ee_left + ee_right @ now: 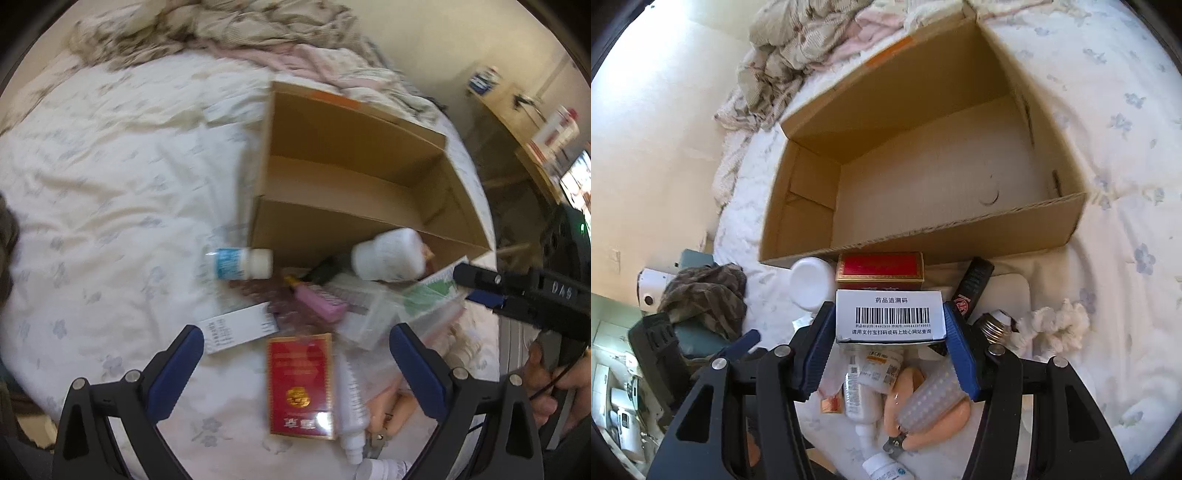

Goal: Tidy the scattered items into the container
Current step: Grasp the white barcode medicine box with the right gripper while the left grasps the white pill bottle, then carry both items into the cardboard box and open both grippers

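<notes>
Lower centre of the right wrist view, the right tool [890, 325] clamps a white barcode box [889, 315] before the cardboard box [960, 236]. The left tool [295, 363] gapes empty over the bed [110, 184].

One cardboard box [923, 147], open. One red packet [880, 269]. One white barcode carton [890, 315]. One black tube [973, 284]. One light bulb [995, 325]. Two white jars [388, 254] [240, 264].

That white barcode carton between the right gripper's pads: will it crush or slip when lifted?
The white barcode carton looks like thin card, so a hard squeeze may dent it. The right gripper has blue pads on both ends, so slipping seems unlikely. Probably light for its size.
</notes>
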Motion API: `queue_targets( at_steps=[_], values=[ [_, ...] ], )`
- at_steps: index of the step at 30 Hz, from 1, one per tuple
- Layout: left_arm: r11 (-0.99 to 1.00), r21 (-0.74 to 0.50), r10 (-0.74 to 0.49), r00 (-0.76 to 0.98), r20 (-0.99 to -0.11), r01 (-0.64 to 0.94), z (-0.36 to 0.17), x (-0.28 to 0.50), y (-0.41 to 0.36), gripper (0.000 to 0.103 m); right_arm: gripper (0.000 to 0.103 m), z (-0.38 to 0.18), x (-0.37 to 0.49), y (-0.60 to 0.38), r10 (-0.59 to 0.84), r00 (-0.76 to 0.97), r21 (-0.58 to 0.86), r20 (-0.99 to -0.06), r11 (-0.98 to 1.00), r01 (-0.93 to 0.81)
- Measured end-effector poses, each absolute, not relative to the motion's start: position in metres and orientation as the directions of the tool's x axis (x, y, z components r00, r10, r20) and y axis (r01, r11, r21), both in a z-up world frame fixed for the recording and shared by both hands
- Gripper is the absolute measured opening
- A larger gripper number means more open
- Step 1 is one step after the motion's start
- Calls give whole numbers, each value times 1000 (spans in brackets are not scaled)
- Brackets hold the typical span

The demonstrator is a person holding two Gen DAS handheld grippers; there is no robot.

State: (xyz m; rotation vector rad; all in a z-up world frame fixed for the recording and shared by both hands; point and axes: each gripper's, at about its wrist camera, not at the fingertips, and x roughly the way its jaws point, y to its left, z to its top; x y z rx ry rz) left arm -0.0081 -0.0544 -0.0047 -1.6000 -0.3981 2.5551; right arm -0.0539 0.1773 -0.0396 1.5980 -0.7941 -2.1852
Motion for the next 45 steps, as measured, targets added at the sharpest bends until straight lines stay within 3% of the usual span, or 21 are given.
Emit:
queue_targets(
  at_steps=[11, 16, 21, 23, 25, 36, 45],
  values=[
    [-897, -440, 410, -450, -793, -42, -1, -58, -25, 100, 62, 8, -35, 227, -555, -507, 665, -660, -745, -50],
    [-895, -443, 415, -442, -795, -44, -11, -77, -18, 99, 62, 7, -32, 231, -567, -506, 679, -650, -733, -51],
    [-896, -442, 416, -418, -808, -38, -26, -85, -16, 88, 62, 1, -34, 234, -569, -501, 686, -652, -724, -71],
    [-884, -466, 442, -401, -802, -42, -30, -87, -16, 70, 62, 2, -36, 233, -568, -503, 686, -651, -724, -69],
    [-862, -505, 480, -389, -786, -41, -31, -87, -17, 59, 62, 2, -36, 231, -566, -503, 680, -653, -730, -61],
    [-874, -461, 478, -445, -757, -156, 17, -51, -17, 59, 62, 7, -39, 228, -587, -496, 692, -640, -721, -39],
    [-923, -321, 382, -624, -682, -213, 91, -68, -29, 59, 62, 67, -82, 243, -561, -594, 677, -577, -735, 36]
  ],
)
